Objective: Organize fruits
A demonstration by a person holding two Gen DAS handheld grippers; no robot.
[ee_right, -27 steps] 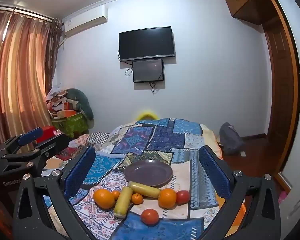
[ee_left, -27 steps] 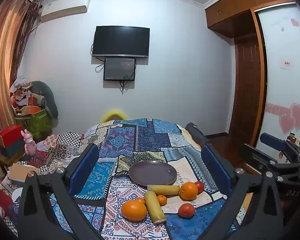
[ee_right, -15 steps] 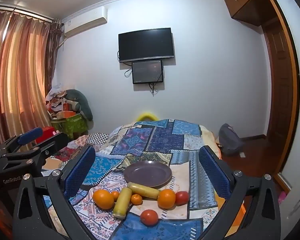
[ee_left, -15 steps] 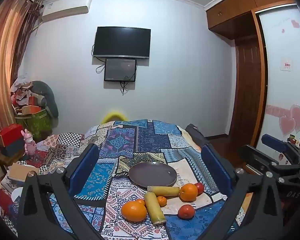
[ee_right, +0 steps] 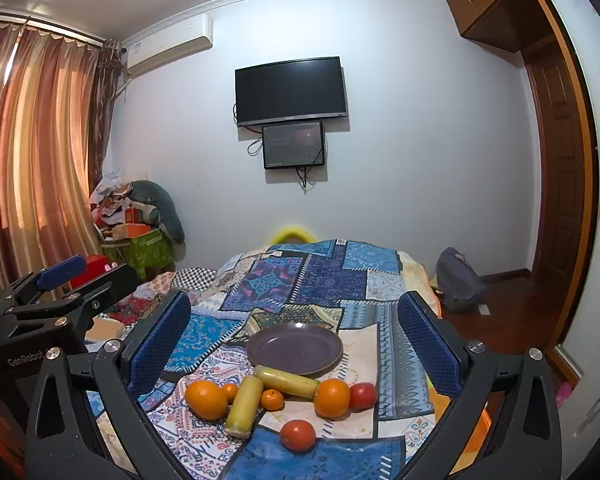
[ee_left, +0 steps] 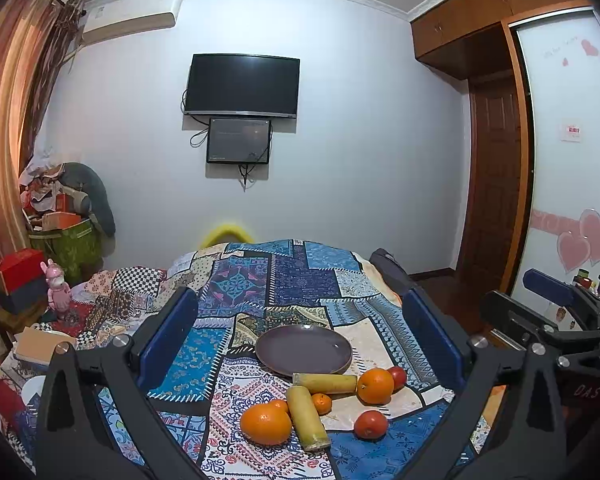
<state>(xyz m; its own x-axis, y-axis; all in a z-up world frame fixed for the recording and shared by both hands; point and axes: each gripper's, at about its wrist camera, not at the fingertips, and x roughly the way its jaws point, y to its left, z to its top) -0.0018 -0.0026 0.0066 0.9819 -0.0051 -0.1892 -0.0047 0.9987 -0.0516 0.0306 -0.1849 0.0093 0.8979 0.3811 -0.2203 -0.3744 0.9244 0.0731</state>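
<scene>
A dark purple plate (ee_left: 303, 349) (ee_right: 294, 349) lies empty on the patchwork cloth. In front of it lie two large oranges (ee_left: 265, 423) (ee_right: 332, 397), small mandarins (ee_right: 272, 399), two yellow-green stalk pieces (ee_left: 307, 417) (ee_right: 244, 405) and two red tomatoes (ee_left: 370, 424) (ee_right: 297, 434). My left gripper (ee_left: 300, 340) is open and empty, held above the fruit. My right gripper (ee_right: 294, 340) is open and empty, also held above it. Each gripper shows at the edge of the other's view.
The cloth (ee_left: 284, 280) covers a bed-like surface. Boxes, a pink toy (ee_left: 56, 294) and clutter stand at the left. A dark bag (ee_right: 458, 280) lies on the wooden floor at the right. A TV (ee_left: 242, 84) hangs on the far wall.
Both views have shifted very slightly; the fruit, plate and grippers keep the same arrangement.
</scene>
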